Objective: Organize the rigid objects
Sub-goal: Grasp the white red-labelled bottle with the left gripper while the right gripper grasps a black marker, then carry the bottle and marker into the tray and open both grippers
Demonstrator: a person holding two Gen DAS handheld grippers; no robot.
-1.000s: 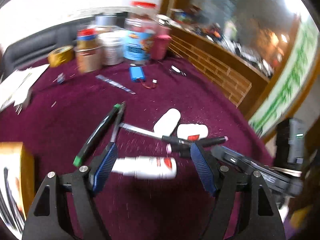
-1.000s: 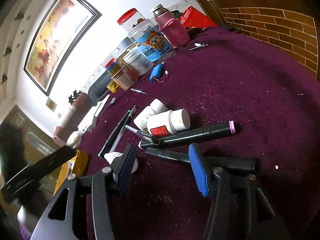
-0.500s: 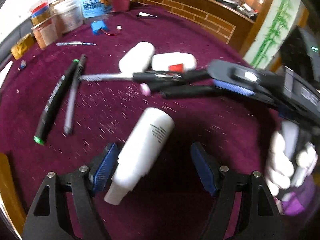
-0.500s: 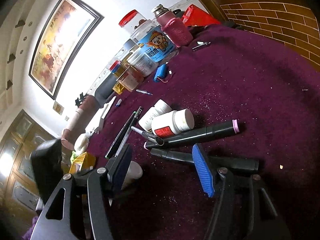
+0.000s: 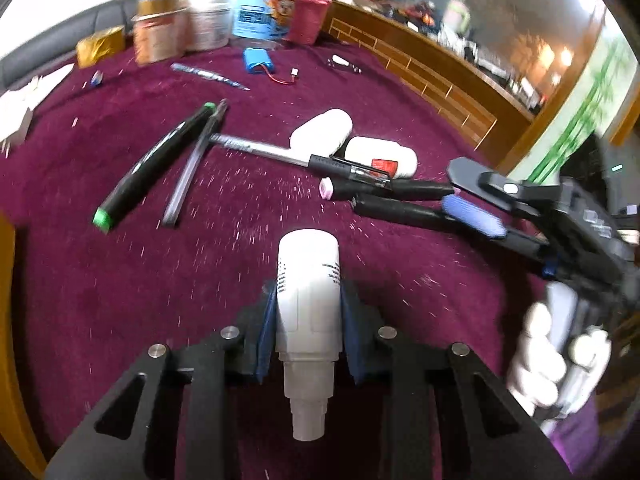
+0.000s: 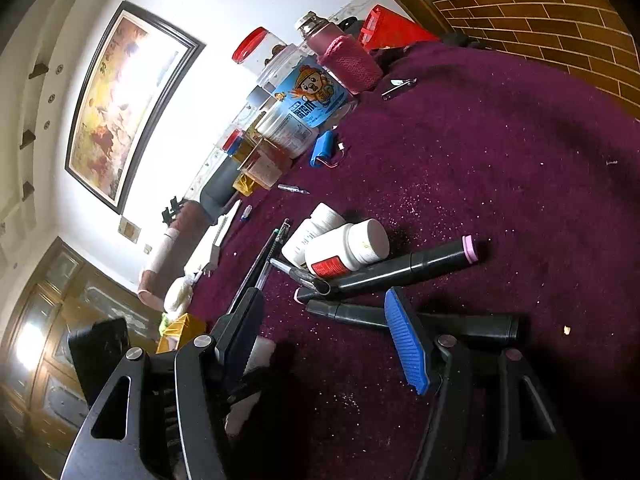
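Observation:
My left gripper is shut on a white bottle, its base pointing away from me and its neck toward the camera, just above the purple cloth. My right gripper is open and empty, low over the cloth beside a black marker; it also shows at the right of the left wrist view. Two white pill bottles lie side by side past it, with a pink-tipped black marker and a pen. A green-tipped marker and a grey pen lie to the left.
Jars and tubs crowd the table's far edge, with a pink bottle, a blue battery pack and a small clipper nearby. A yellow box sits at the left. A brick-pattern wall borders the right.
My left gripper has closed on the white bottle, which now points straight along the fingers. The right gripper has stayed open and barely moved.

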